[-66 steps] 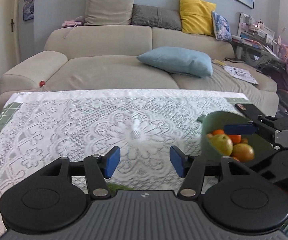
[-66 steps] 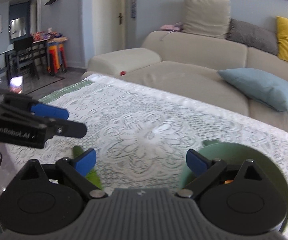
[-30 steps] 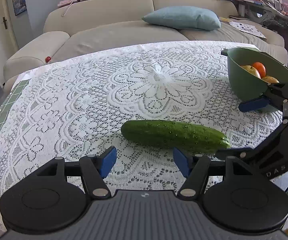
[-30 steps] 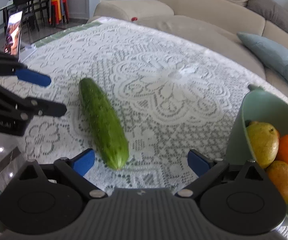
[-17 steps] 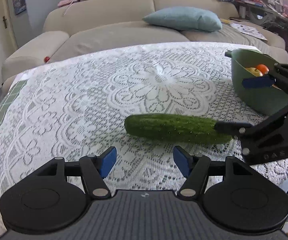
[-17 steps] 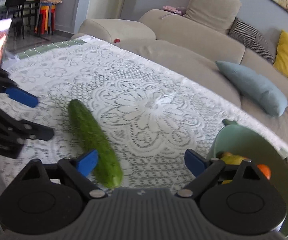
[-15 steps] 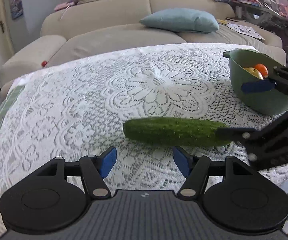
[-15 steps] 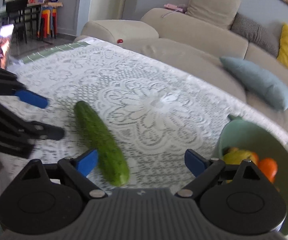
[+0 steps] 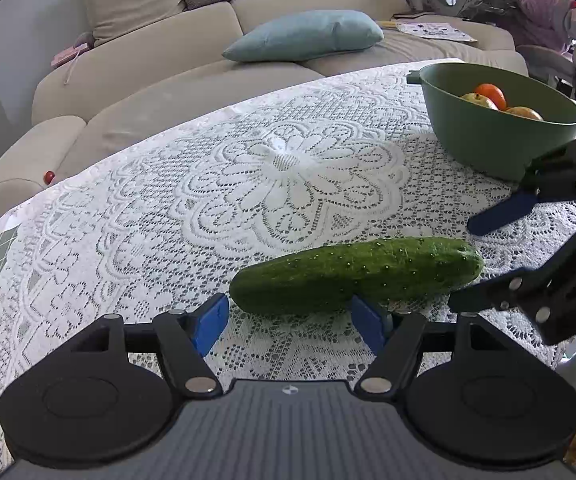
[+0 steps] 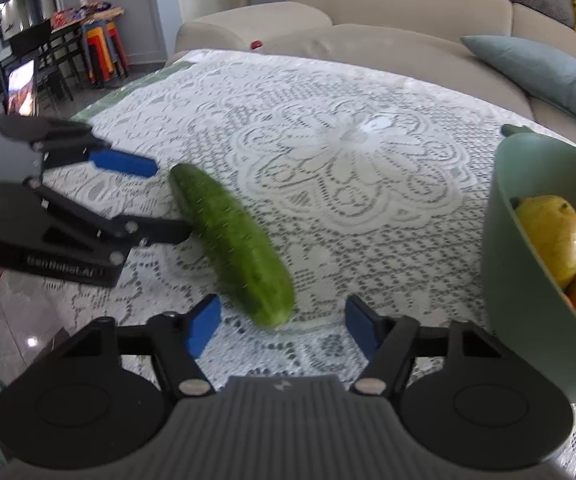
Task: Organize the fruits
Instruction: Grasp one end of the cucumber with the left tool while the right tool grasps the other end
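Observation:
A dark green cucumber (image 9: 355,276) (image 10: 232,240) lies on the lace tablecloth (image 9: 280,168). My left gripper (image 9: 289,322) (image 10: 172,202) straddles one end of it, jaws opening, pads not pressing. At the other end, my right gripper (image 10: 282,325) (image 9: 461,264) has the cucumber's tip between its jaws, which are closing without touching it. A green bowl (image 9: 487,148) (image 10: 519,300) stands to the right of the cucumber and holds a yellow pear (image 10: 551,232) and oranges (image 9: 491,94).
A beige sofa (image 9: 160,80) with a blue cushion (image 9: 307,36) runs along the table's far edge. A person (image 9: 543,4) sits at a desk far right. Chairs and stools (image 10: 100,52) stand on the floor off the table's left side.
Both grippers have closed in on the cucumber's two ends. The right gripper's jaws have narrowed around the near tip. The left jaws have widened slightly. The cucumber stays on the cloth.

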The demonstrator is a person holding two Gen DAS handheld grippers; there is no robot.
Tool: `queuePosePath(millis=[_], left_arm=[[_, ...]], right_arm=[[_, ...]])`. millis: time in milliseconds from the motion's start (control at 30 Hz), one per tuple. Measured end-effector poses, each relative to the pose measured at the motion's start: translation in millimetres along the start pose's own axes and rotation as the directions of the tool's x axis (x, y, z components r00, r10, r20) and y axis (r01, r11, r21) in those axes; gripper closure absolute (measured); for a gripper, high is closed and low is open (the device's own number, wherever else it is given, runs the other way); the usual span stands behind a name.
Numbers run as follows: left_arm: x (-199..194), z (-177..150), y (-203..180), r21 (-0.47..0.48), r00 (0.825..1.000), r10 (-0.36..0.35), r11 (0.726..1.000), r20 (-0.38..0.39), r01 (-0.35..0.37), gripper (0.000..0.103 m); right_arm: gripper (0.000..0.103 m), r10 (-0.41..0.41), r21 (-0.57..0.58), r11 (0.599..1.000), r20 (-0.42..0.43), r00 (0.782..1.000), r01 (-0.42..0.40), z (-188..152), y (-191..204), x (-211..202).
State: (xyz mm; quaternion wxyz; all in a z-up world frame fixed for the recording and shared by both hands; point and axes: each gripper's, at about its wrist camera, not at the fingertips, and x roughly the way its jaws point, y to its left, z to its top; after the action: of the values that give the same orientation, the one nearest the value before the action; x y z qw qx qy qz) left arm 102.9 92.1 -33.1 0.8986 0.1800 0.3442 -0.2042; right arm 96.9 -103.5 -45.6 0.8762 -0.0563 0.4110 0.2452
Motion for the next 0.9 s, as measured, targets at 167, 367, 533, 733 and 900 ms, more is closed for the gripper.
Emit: queuePosePath(millis=[167, 367, 533, 733, 900], left_arm=[[0.4, 1.1, 3.1, -0.025, 1.0, -0.014, 1.0, 0.009, 0.014, 0.02], [9.8, -1.1, -5.7, 0.016, 0.999, 0.0, 1.0, -0.035, 0.0, 0.02], [15.4, 2.4, -15.7, 0.062, 0.999, 0.048, 0.997, -0.009, -0.047, 0.019], [20.9, 9.0, -9.5, 0.03, 0.999, 0.031, 0.999, -0.012, -0.031, 0.016], [22.4, 12.1, -0.5, -0.02, 1.0, -0.007, 1.0, -0.007, 0.007, 0.014]], right_arm=[[0.065, -0.018, -0.071, 0.997, 0.008, 1.0, 0.019, -2.0, 9.5, 0.8], [0.073, -0.03, -0.016, 0.999, 0.026, 0.999, 0.03, 5.0, -1.5, -2.6], [0.071, -0.084, -0.001, 0.996, 0.061, 0.995, 0.084, 9.9, -4.5, -2.9], [0.066, -0.095, -0.005, 0.995, 0.056, 0.994, 0.095, 11.8, -2.1, 6.0], [0.064, -0.09, -0.005, 0.996, 0.054, 0.994, 0.09, 11.7, -2.8, 11.8]])
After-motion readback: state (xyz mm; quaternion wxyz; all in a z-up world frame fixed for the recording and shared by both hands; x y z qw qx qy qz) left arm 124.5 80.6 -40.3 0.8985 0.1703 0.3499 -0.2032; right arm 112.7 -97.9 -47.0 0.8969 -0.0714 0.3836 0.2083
